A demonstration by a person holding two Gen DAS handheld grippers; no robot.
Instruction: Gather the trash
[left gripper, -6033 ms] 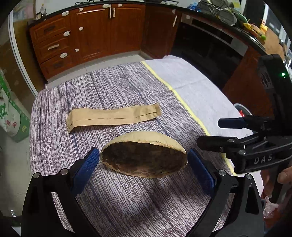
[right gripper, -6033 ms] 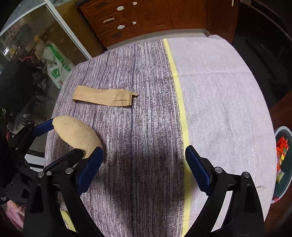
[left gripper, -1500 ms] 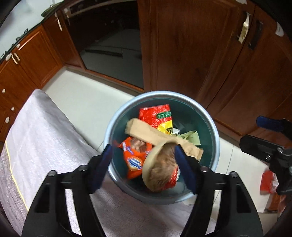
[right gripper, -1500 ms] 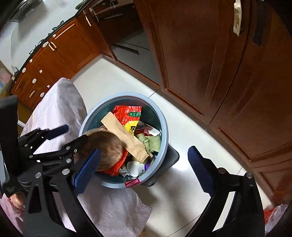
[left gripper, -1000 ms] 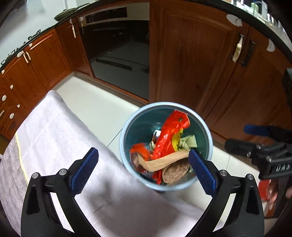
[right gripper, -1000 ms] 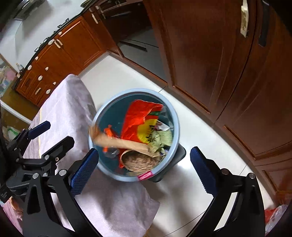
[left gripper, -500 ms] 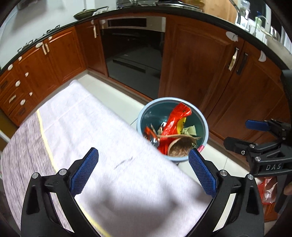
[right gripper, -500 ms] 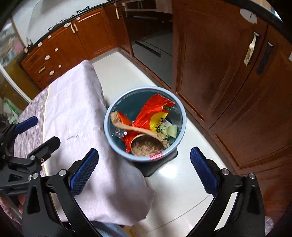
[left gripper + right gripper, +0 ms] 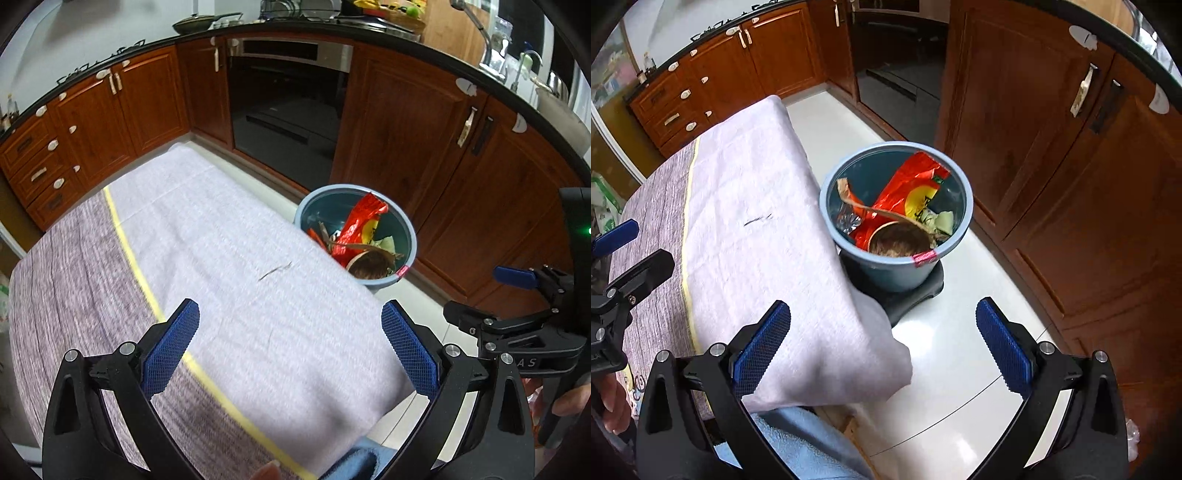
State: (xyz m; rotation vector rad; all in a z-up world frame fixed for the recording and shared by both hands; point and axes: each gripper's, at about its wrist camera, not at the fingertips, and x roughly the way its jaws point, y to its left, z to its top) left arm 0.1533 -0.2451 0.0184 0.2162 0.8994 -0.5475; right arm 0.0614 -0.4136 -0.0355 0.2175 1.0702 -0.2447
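A blue trash bin stands on the floor beside the table's right end; it also shows in the left wrist view. It holds a red snack wrapper, a brown paper strip and a round brown bowl-like piece. My left gripper is open and empty above the cloth-covered table. My right gripper is open and empty over the table's corner and the floor, short of the bin. Each gripper shows at the edge of the other's view.
The table cloth is purple-striped on the left and pale on the right, with a yellow line between. A small dark mark lies on the pale part. Wooden kitchen cabinets and an oven surround the white floor.
Both grippers have drawn back and up from the bin, toward the table. The bin looks smaller and farther. Its trash has settled inside.
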